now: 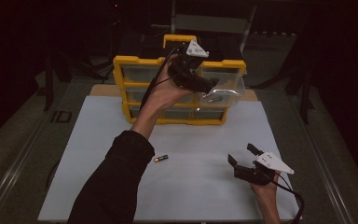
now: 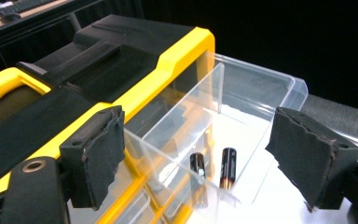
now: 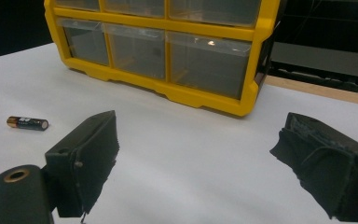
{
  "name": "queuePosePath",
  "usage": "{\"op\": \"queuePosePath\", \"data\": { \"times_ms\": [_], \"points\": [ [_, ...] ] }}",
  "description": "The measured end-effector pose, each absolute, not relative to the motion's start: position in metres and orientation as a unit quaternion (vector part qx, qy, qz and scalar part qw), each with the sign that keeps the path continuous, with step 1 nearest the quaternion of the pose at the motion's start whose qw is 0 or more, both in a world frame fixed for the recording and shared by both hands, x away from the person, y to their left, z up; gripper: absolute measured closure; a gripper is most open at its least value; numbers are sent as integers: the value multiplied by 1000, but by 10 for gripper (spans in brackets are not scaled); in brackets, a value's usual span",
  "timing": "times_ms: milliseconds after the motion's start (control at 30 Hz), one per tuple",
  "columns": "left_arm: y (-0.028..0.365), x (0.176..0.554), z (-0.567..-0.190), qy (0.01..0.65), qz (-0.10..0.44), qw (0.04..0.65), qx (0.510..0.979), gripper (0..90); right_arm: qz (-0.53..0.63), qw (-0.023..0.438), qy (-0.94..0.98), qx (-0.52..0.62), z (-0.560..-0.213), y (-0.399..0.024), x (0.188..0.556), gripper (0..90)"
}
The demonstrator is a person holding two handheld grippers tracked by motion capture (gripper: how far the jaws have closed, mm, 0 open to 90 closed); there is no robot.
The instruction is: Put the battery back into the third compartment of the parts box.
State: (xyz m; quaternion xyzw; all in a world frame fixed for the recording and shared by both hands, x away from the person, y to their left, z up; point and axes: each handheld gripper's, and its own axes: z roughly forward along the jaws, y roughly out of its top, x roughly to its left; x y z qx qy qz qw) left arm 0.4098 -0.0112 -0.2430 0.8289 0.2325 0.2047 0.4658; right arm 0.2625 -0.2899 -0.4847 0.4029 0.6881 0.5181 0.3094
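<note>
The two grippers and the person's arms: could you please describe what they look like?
Both are black two-jaw tools. The left gripper and right gripper each carry a pale grey three-cornered plate on top and trail a black cable. The jaw pads are black, worn and ragged-edged. The left arm wears a dark long sleeve.

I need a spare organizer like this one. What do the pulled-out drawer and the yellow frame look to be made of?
The drawer looks like clear, glossy hard plastic: the batteries inside show through its walls. The frame looks like opaque moulded plastic, smooth yellow with a soft sheen, though that is judged by look alone.
</note>
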Motion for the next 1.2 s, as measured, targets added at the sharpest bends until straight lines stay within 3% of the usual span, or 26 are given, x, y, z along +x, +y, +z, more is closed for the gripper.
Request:
{"op": "queuePosePath", "data": {
  "times_ms": [600,1200],
  "points": [
    [-1,404,-253,202,154,439,862,156,518,309,688,403,-485,-290,262,112],
    [11,399,-270,198,137,402,884,122,518,310,687,403,-485,-290,262,113]
  ]
}}
